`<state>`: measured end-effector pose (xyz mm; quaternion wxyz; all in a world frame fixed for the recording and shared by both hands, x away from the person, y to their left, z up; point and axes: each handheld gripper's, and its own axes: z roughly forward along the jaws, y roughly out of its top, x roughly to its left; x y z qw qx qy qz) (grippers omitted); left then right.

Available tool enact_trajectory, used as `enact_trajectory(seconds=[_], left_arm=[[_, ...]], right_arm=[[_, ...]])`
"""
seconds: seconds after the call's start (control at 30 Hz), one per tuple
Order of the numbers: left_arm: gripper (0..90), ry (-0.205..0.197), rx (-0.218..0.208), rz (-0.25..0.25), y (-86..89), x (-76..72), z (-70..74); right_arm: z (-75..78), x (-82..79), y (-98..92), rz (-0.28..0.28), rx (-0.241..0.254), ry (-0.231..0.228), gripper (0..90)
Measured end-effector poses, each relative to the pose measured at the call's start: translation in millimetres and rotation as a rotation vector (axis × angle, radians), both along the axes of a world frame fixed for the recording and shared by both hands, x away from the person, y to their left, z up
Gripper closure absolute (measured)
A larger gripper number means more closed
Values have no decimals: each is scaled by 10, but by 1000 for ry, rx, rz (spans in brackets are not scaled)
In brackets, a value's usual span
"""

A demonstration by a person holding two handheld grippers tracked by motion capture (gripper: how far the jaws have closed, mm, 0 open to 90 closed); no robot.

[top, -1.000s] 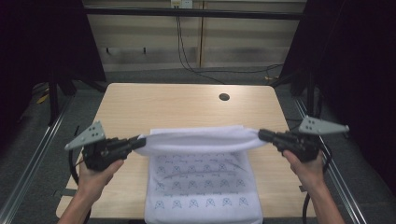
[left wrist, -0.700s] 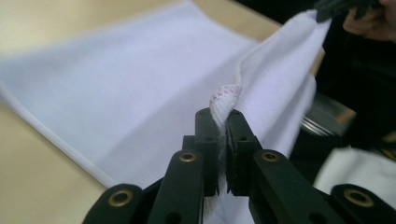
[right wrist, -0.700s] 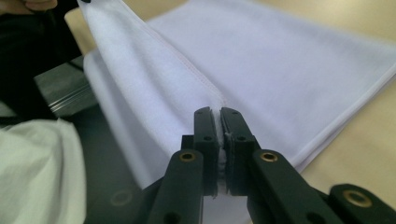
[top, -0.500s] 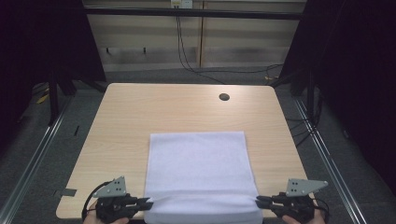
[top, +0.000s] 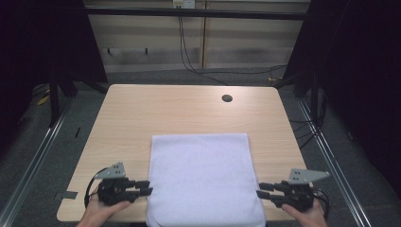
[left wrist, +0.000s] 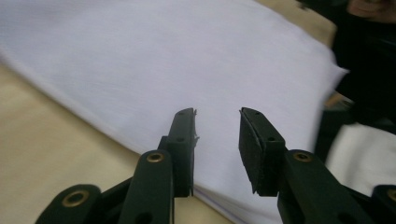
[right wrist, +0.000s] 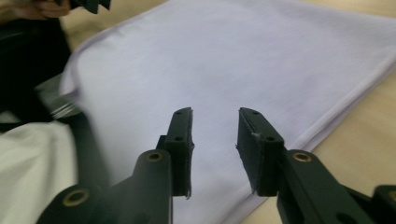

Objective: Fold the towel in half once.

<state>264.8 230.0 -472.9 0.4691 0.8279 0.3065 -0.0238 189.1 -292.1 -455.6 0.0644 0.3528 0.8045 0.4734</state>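
Note:
A white cloth [top: 203, 175] lies folded flat on the near half of the wooden table [top: 132, 118], with its front edge hanging slightly over the table's edge. My left gripper [top: 145, 187] sits at the cloth's near-left corner, and its jaws have just been opening. My right gripper [top: 261, 189] sits at the near-right corner, its jaws likewise just opening. In the left gripper view the gripper [left wrist: 217, 116] is open just over the cloth [left wrist: 163, 60], pads pressing on nothing. In the right gripper view the gripper [right wrist: 215, 116] hovers open over the cloth [right wrist: 243, 60].
A dark round cable hole [top: 227, 98] sits near the table's far right. Bare wood surrounds the cloth at the left, right and far side. Metal rails [top: 42, 151] run along the floor on both sides of the table.
One second ago both grippers held the cloth's edge raised over mid-table, its patterned side showing. They brought it down to the near edge, folding the cloth over, then let go and opened.

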Motion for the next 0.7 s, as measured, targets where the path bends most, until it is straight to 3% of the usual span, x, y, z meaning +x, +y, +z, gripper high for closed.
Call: enact_trajectory(seconds=[0.03, 0.13, 0.2, 0.3, 0.33, 0.37, 0.43, 0.5, 0.67, 0.7], left_arm=[[654, 13, 6, 24, -28, 134, -20], [646, -13, 53, 69, -124, 391, -55], [631, 5, 55, 85, -201, 569, -95], [616, -7, 123, 114, -348, 816, -215], [608, -7, 123, 114, -348, 816, -215], [608, -1, 127, 122, -364, 842, -235], [611, -3, 149, 114, -380, 875, -271], [618, -3, 143, 111, -365, 879, -283], [635, -52, 166, 102, -366, 806, -297], [636, -39, 160, 100, -367, 786, -294]], right_arm=[[-12, 108, 30, -13, -11, 4, 647], [-42, 432, 138, -39, -41, -3, 642], [-75, 641, 232, -49, -79, -5, 633], [-173, 930, 374, -56, -147, 3, 629], [-173, 930, 374, -56, -147, 3, 629], [-261, 1082, 457, -63, -185, 25, 628], [-336, 1184, 509, -73, -230, 23, 622], [-402, 1247, 526, -89, -243, 35, 614], [-426, 1224, 511, -94, -257, 51, 607], [-430, 1204, 504, -93, -255, 48, 607]])
